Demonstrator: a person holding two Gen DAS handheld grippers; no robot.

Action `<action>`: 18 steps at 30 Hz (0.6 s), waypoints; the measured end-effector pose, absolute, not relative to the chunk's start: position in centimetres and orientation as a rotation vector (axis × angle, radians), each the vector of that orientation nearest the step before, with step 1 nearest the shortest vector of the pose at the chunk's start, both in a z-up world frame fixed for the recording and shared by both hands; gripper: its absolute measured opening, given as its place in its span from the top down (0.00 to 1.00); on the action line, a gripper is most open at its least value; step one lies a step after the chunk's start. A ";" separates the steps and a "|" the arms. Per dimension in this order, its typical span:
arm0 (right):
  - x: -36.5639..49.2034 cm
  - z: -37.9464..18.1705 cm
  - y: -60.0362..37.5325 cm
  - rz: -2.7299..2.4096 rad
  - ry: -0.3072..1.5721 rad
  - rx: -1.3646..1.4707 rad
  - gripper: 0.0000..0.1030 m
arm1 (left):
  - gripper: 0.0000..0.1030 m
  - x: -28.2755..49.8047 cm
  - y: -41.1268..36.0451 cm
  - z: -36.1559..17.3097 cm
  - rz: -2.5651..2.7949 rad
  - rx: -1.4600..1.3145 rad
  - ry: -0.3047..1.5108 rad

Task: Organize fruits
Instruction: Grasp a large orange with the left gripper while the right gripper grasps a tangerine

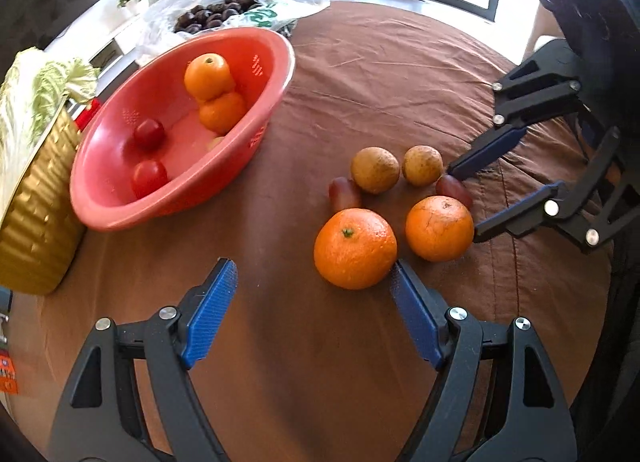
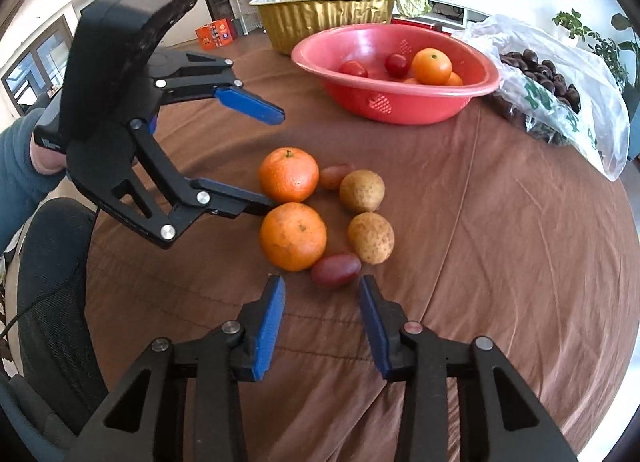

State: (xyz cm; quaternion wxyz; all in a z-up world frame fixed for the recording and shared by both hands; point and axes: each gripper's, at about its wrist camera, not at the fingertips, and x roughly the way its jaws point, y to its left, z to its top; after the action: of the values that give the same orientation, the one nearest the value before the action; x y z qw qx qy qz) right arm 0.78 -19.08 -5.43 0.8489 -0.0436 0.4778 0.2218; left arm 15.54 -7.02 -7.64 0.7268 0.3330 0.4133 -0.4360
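Both grabbers are wide open and hold nothing; the left gripper (image 1: pixel 312 274) sits just by one orange (image 1: pixel 355 248), and the right gripper (image 2: pixel 322 288) is right in front of a red grape (image 2: pixel 335 270). More fruit lies on the brown cloth (image 1: pixel 400 74); the pink bowl (image 1: pixel 100 198) nearby has oranges and tomatoes inside.

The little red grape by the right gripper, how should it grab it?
Grip the red grape across its narrow middle, coming straight from the right gripper, whose open fingers already line up either side. It lies lengthwise on the brown cloth, close to an orange and a brown fruit, so squeeze gently.
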 end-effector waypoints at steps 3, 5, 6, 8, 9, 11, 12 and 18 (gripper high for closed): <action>1.3 -5.4 -19.1 0.480 1.008 -0.093 0.62 | 0.28 15.3 -7.2 -7.6 -1.008 0.739 0.909; 1.4 -5.4 -19.2 0.492 1.007 -0.099 0.62 | 0.42 15.2 -7.3 -7.7 -1.031 0.744 0.921; 1.4 -5.4 -19.2 0.496 1.006 -0.100 0.62 | 0.44 15.3 -7.4 -7.8 -1.047 0.740 0.928; 1.4 -5.4 -19.1 0.503 1.007 -0.104 0.62 | 0.58 15.2 -7.4 -7.7 -1.076 0.722 0.937; 1.4 -5.4 -19.1 0.506 1.007 -0.106 0.62 | 0.60 15.2 -7.6 -7.7 -1.083 0.721 0.937; 1.4 -5.4 -19.0 0.515 1.006 -0.112 0.62 | 0.64 15.0 -7.8 -7.7 -1.090 0.730 0.924; 1.4 -5.5 -19.0 0.519 1.005 -0.116 0.62 | 0.64 14.8 -7.8 -7.7 -1.091 0.730 0.922; 1.7 -5.5 -19.1 0.561 1.000 -0.128 0.63 | 0.64 14.6 -7.2 -7.7 -1.100 0.692 0.916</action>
State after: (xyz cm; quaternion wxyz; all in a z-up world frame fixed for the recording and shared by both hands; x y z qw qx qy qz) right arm 1.67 -19.11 -5.51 0.8382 -0.0604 0.4727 0.2653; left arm 14.60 -7.16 -7.66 0.7002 0.3108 0.4113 -0.4940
